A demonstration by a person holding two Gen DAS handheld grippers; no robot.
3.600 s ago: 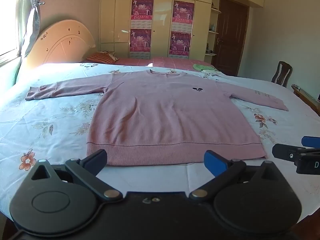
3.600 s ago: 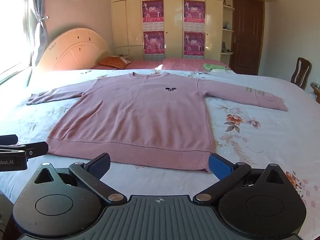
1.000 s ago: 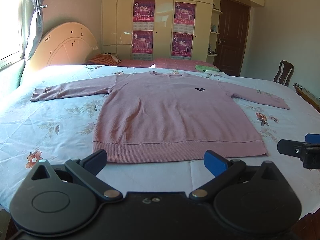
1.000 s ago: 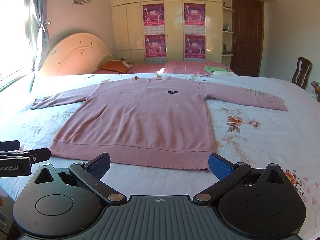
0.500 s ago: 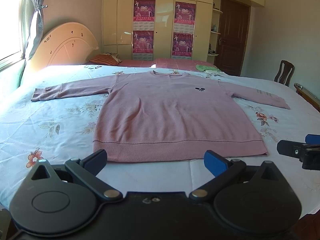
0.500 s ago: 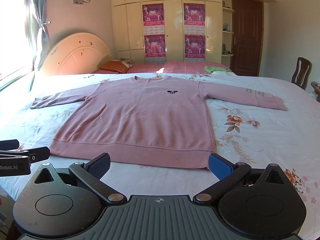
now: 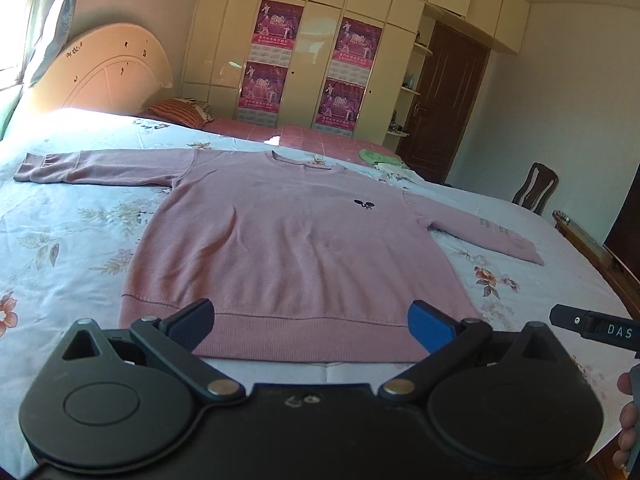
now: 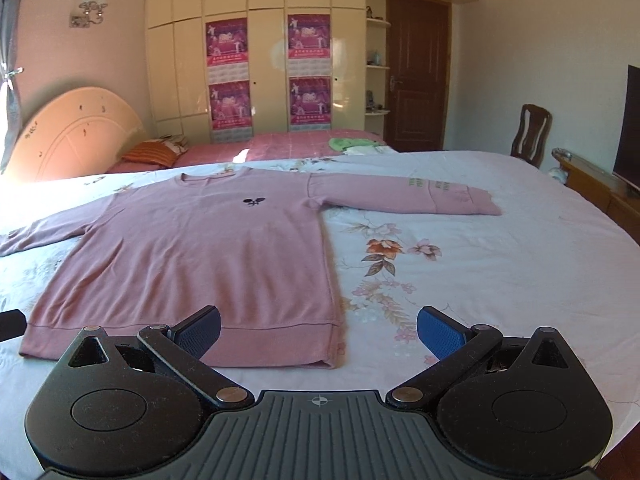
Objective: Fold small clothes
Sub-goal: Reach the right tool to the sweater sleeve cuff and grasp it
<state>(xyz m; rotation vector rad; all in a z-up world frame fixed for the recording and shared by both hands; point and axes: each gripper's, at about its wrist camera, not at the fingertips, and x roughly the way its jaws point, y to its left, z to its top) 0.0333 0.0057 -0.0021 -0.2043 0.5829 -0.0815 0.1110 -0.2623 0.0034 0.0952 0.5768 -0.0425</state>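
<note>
A pink long-sleeved sweater (image 7: 288,240) lies flat, face up, on the bed with both sleeves spread out; it also shows in the right wrist view (image 8: 208,248). My left gripper (image 7: 312,324) is open and empty, hovering over the middle of the sweater's hem. My right gripper (image 8: 319,330) is open and empty, over the hem's right corner (image 8: 334,354). The right gripper's tip shows at the right edge of the left wrist view (image 7: 592,326). The left gripper's tip shows at the left edge of the right wrist view (image 8: 12,324).
The bed (image 8: 500,264) has a pale floral sheet. A headboard (image 7: 112,76) and striped pillow (image 7: 180,114) lie far left, a green cloth (image 8: 348,143) at the far side. A wooden chair (image 8: 530,134) and low cabinet (image 8: 592,184) stand to the right.
Both grippers have moved forward and closer to the hem. The left view has turned left, the right view has swung right. The sweater has not moved.
</note>
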